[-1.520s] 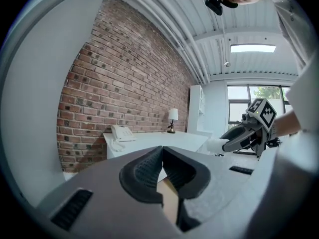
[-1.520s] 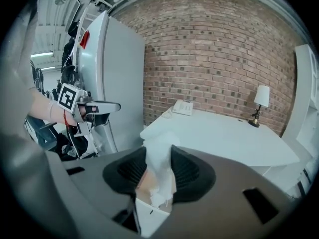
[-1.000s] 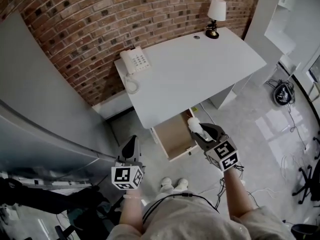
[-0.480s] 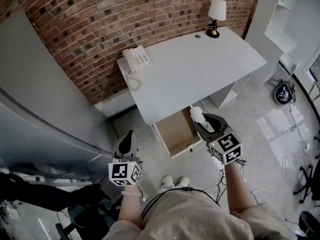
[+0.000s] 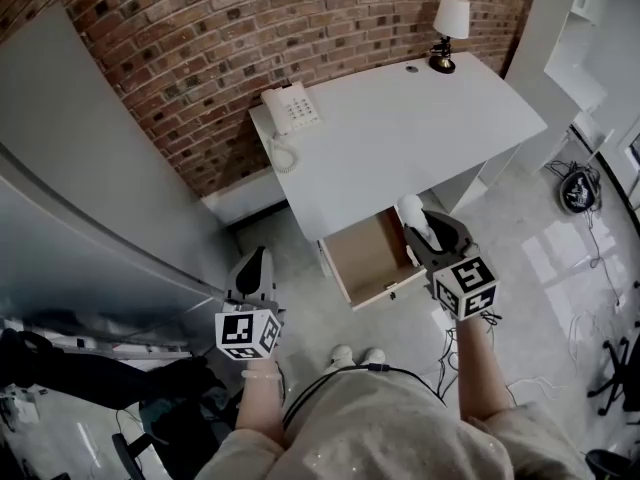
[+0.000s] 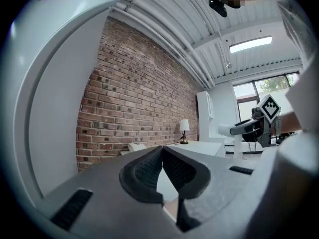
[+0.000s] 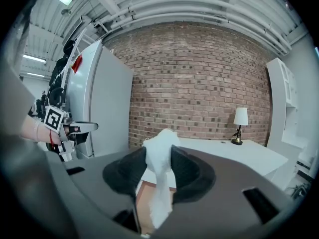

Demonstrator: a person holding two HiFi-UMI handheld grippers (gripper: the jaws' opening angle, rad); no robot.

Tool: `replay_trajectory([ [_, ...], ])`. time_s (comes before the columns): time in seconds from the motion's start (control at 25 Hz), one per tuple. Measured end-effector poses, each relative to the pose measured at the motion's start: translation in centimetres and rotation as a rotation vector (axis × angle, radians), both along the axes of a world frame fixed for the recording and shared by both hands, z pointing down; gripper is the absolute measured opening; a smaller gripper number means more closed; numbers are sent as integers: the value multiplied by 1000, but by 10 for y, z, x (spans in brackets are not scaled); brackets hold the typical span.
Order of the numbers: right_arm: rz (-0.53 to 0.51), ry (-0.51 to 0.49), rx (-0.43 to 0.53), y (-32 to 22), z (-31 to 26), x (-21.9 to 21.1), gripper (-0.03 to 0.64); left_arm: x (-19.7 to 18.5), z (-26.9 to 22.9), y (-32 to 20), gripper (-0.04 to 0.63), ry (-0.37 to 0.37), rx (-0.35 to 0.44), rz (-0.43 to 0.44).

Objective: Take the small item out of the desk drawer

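Most of the task looks done: the crumpled white wad [image 7: 158,151], tissue or cloth I cannot tell, is clamped between the fingers [image 7: 189,171] of the right gripper [image 7: 158,166]; it is held in the air over the right edge of the open drawer [image 5: 362,258], seemingly clear of it; the drawer's wooden bottom shows bare, so what seems left is to carry the wad away or set it down, and perhaps to push the drawer in; the left gripper [image 5: 253,273] hangs well apart at the near left, its fingers [image 6: 144,176] together on nothing; beyond, the white tabletop [image 5: 400,138] bears a telephone [image 5: 291,108] at its far left and a small lamp [image 5: 450,23] at its far right corner, against a red brick wall [image 5: 200,38]; a grey panel [image 5: 90,168] stands at the left; the pale floor [image 5: 540,258] is glossy
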State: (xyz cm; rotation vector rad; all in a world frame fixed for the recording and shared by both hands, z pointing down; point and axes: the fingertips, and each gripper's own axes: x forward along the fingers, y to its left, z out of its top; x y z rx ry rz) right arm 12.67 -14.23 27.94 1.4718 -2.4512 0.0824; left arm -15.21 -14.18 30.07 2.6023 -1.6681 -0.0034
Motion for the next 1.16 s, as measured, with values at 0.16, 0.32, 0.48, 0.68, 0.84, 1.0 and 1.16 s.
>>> replay_trajectory([
  [0.16, 10, -12, 10, -3, -1, -1, 156, -12, -1, -1, 6, 4, 2, -22],
  [0.32, 21, -17, 18, -4, -1, 0, 156, -20, -1, -1, 6, 10, 1, -36],
  [0.48, 25, -28, 20, -5, -2, 3, 156, -23, -2, -3, 6, 12, 3, -46],
  [0.68, 35, -32, 20, -4, -1, 8, 156, -23, -3, -3, 6, 11, 2, -48],
  [0.84, 39, -34, 18, -5, 0, 10, 156, -22, -4, -3, 6, 11, 1, -48],
  [1.0, 41, -34, 21, -5, 3, 13, 156, -19, -4, -5, 6, 18, -1, -45],
  [1.16, 42, -37, 27, -5, 5, 13, 156, -19, -4, -5, 6, 35, -2, -47],
])
